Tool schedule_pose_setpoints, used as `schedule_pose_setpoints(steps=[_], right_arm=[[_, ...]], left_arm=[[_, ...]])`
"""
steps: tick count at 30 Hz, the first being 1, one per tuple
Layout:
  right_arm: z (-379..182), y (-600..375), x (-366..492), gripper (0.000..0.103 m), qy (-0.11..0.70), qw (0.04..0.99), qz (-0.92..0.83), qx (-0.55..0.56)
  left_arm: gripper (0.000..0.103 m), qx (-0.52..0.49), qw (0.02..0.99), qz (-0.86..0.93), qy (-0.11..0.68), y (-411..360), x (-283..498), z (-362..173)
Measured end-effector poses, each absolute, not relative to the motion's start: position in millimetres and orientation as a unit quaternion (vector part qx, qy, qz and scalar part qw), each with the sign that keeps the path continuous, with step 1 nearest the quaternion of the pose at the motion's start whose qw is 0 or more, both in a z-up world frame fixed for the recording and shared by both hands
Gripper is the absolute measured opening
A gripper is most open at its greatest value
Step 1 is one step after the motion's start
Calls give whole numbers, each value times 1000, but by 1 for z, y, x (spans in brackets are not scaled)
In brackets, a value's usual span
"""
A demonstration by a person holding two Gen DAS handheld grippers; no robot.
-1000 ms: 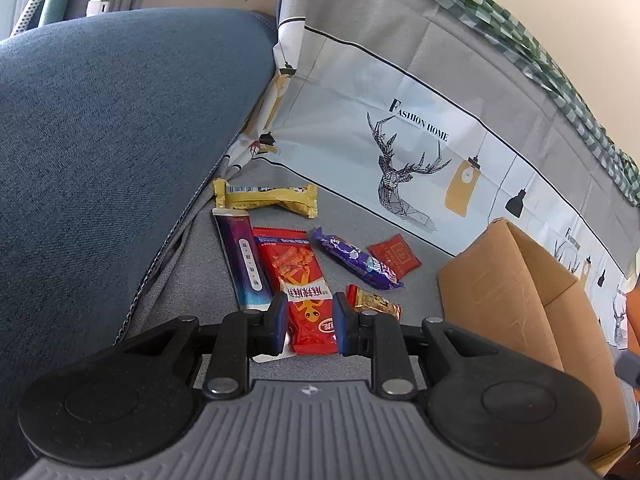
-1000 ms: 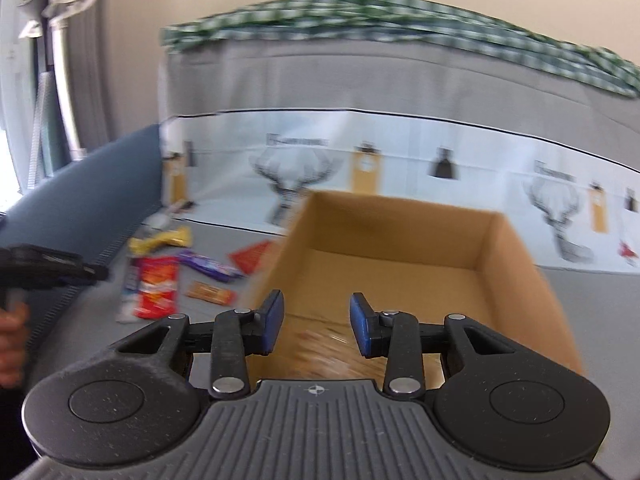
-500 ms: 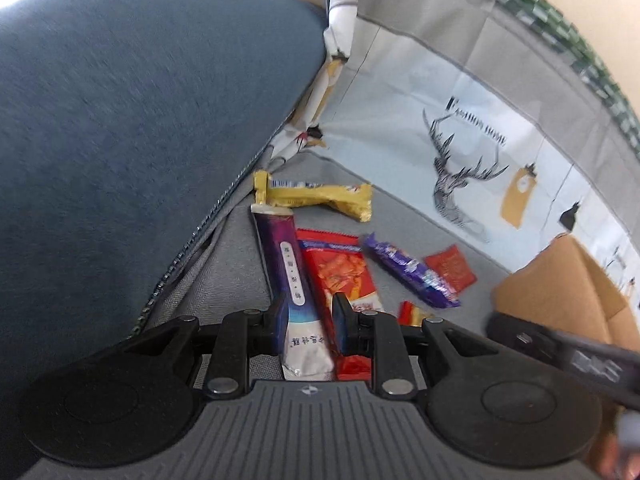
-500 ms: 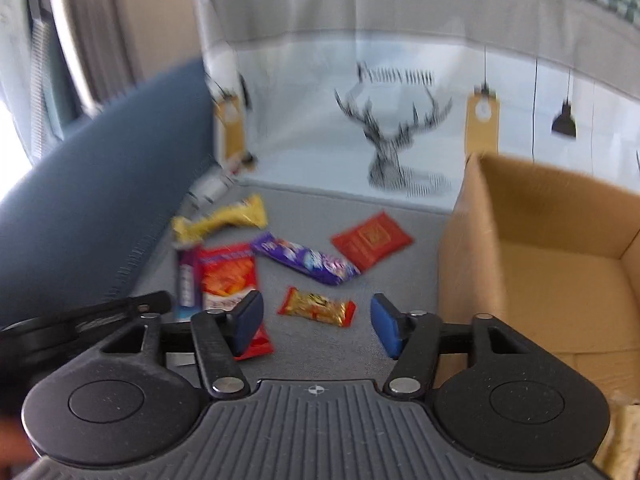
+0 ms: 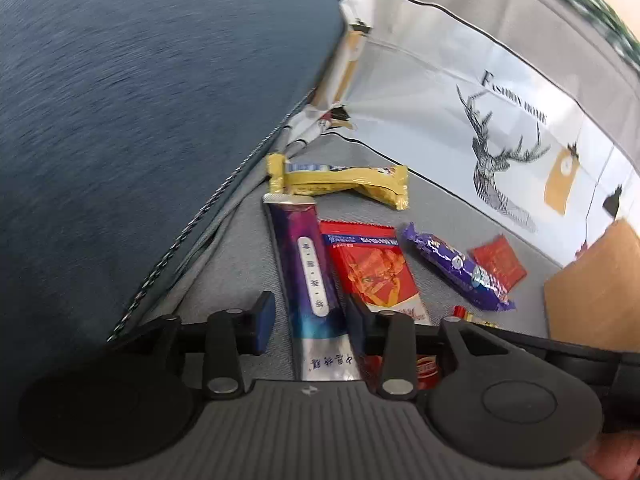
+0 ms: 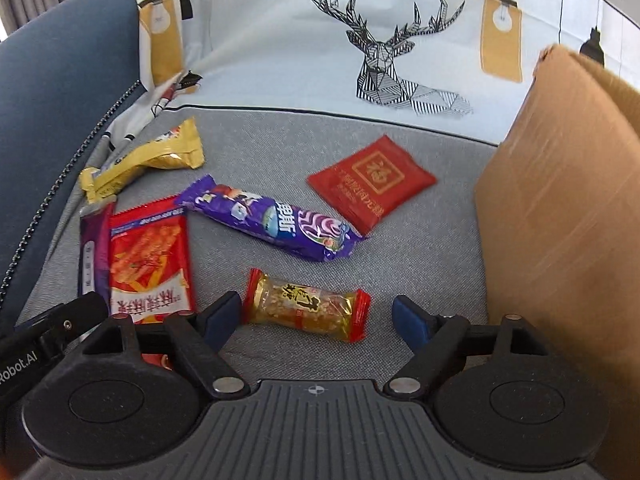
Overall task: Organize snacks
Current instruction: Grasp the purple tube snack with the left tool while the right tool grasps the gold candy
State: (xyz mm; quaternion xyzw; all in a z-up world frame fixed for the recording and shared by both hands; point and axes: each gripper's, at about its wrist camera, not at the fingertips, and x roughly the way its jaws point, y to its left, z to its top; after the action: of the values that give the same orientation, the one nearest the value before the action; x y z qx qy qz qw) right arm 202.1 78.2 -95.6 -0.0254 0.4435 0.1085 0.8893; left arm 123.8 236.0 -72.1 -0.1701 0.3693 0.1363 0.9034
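Note:
Several snacks lie on a grey sofa seat. My left gripper (image 5: 312, 322) is open, its fingers on either side of a long purple stick packet (image 5: 308, 276). A red chip bag (image 5: 370, 270) lies beside it, with a yellow bar (image 5: 340, 184), a purple bar (image 5: 456, 270) and a flat red packet (image 5: 498, 262) beyond. My right gripper (image 6: 318, 316) is open wide around a gold candy with red ends (image 6: 306, 306). The purple bar (image 6: 268, 220), red packet (image 6: 370, 180), chip bag (image 6: 150, 260) and yellow bar (image 6: 148, 160) lie farther off.
A cardboard box (image 6: 560, 208) stands at the right, its wall close to my right gripper; it also shows in the left wrist view (image 5: 592, 288). A blue sofa arm (image 5: 140, 120) rises on the left. A deer-print cover (image 6: 380, 48) hangs behind. The left gripper's body (image 6: 48, 344) is at lower left.
My left gripper has opened and moved forward over the purple stick packet. My right gripper has swung from the box to the snacks, opened wider and come down around the gold candy.

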Motion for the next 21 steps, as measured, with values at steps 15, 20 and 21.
schedule_pose_setpoints(steps=[15,20,21], right_arm=[[-76,69,183,56,423,894,143,-45],[-52,59,141,56,408,895,171,-52],[-48,58,130,56,405,895,179,-54]], left_arm=[[22,-79,906,138,392,216,126,-76],[18,-116,901,133,395,225,116,-66],[18,-119,903,129,392,225,113,-62]])
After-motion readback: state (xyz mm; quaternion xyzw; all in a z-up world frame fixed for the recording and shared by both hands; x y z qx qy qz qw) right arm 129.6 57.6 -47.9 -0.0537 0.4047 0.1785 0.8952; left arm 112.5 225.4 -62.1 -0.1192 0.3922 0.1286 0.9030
